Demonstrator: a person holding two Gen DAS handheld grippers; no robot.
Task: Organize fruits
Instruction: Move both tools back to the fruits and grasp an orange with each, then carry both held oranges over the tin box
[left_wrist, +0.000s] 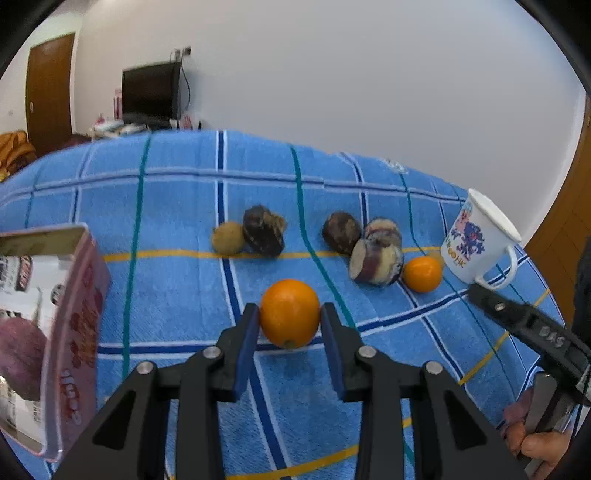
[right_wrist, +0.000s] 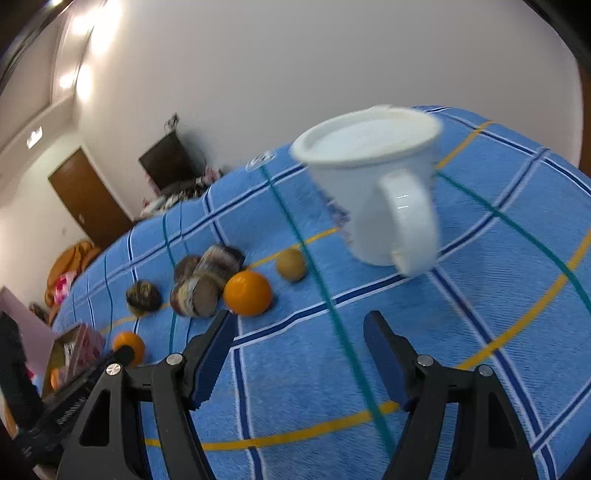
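Observation:
An orange (left_wrist: 290, 314) rests on the blue checked cloth (left_wrist: 177, 288), and my left gripper (left_wrist: 289, 310) is shut on it, one blue pad pressing each side. The same orange (right_wrist: 127, 345) shows at the left of the right wrist view. A second orange (left_wrist: 422, 274) (right_wrist: 247, 292) lies beside several dark purple fruits (left_wrist: 341, 232), two of them cut (left_wrist: 376, 260). A small brown fruit (left_wrist: 228, 238) lies next to another dark one (left_wrist: 264, 230). My right gripper (right_wrist: 300, 319) is open with only cloth between its fingers, just short of the second orange.
A pink open box (left_wrist: 74, 332) stands at the left and holds a purple fruit (left_wrist: 18, 354). A white printed mug (left_wrist: 476, 240) (right_wrist: 373, 184) stands at the right, beyond the right gripper. Another small brown fruit (right_wrist: 291, 264) lies near the mug.

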